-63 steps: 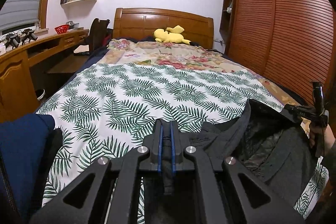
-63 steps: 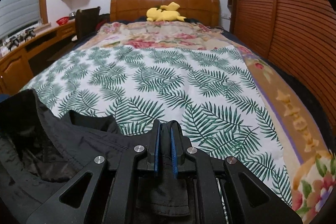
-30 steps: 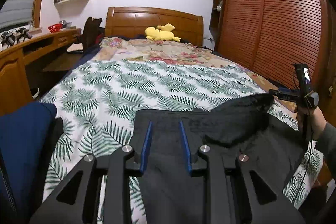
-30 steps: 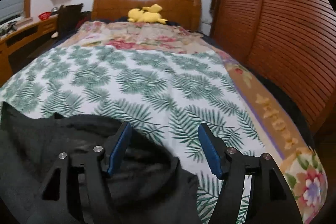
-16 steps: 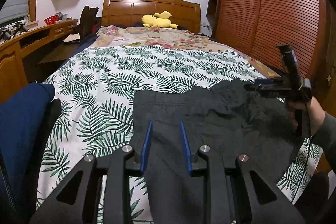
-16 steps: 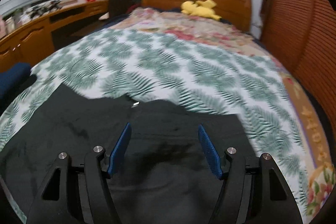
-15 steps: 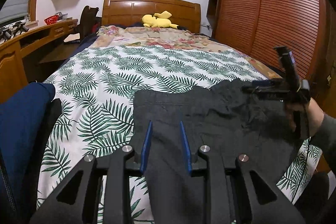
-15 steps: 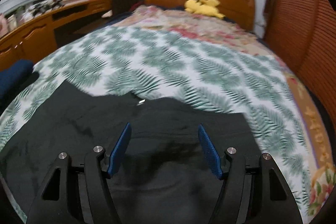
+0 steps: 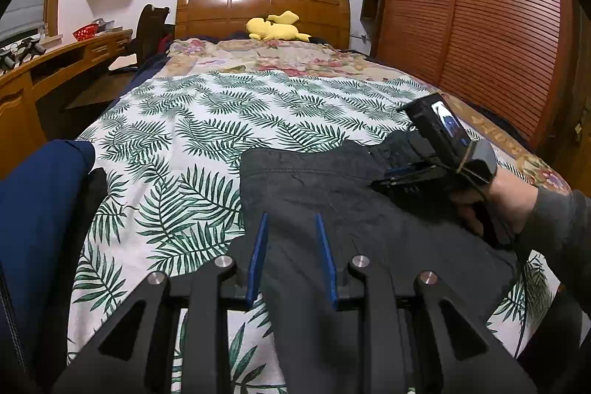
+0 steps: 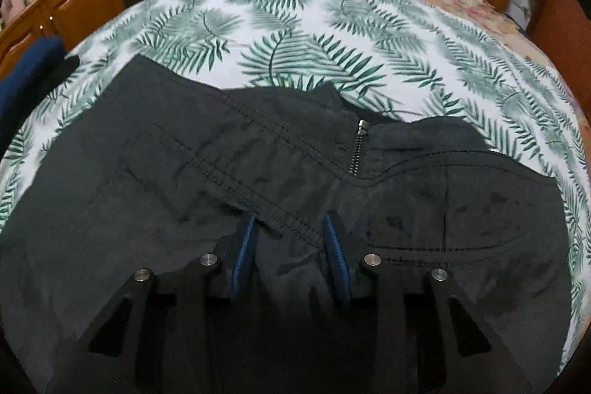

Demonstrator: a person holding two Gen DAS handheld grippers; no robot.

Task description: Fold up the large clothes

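The black jacket lay flat on the bed, no longer held up. The left gripper had let go — its fingers stood apart over the cloth, pinching nothing. The right gripper had swung down over the front seam and its fingers had just been closing, cloth between them but not pinched. The folding could begin — likely there.
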